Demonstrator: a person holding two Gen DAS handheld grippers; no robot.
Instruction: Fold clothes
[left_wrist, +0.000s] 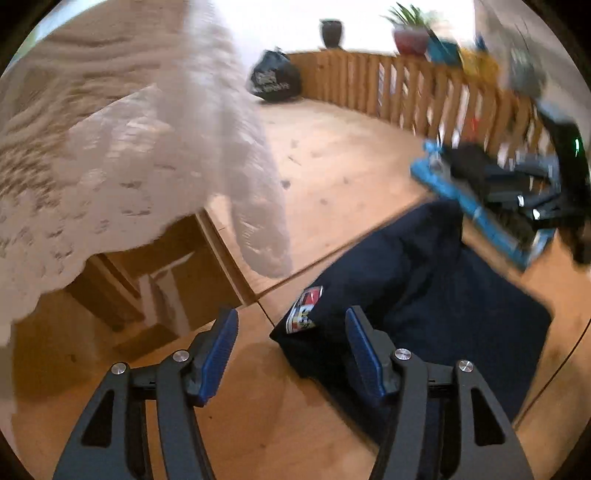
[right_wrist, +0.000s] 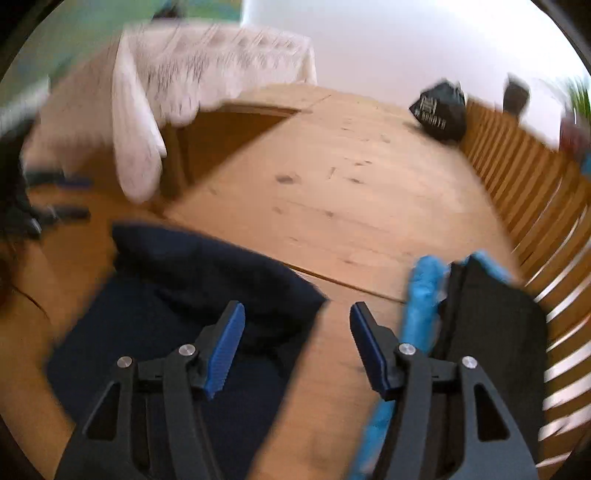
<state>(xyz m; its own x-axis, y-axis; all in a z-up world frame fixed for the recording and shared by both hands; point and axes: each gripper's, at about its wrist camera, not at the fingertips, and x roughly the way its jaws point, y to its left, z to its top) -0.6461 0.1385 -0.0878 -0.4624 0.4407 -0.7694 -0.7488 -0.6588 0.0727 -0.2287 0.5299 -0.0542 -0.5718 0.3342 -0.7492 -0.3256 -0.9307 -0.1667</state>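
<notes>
A dark navy garment (left_wrist: 424, 280) with a red, white and yellow badge (left_wrist: 304, 310) lies folded on the wooden floor. My left gripper (left_wrist: 291, 321) hovers over its left edge, near the badge, open with nothing between the fingers. In the right wrist view the same navy garment (right_wrist: 192, 291) lies at lower left. My right gripper (right_wrist: 297, 317) stands open over that garment's right edge and the bare floor, holding nothing. The other gripper shows in the left wrist view at the right, blurred, beside a blue and black pile (left_wrist: 491, 206).
A white lace cloth (left_wrist: 122, 147) hangs over a wooden table at left. A wooden railing (left_wrist: 424, 96) runs along the back with plant pots on it. A black bag (left_wrist: 275, 79) sits on the floor by the railing. A blue and black folded pile (right_wrist: 476, 317) lies right of the garment.
</notes>
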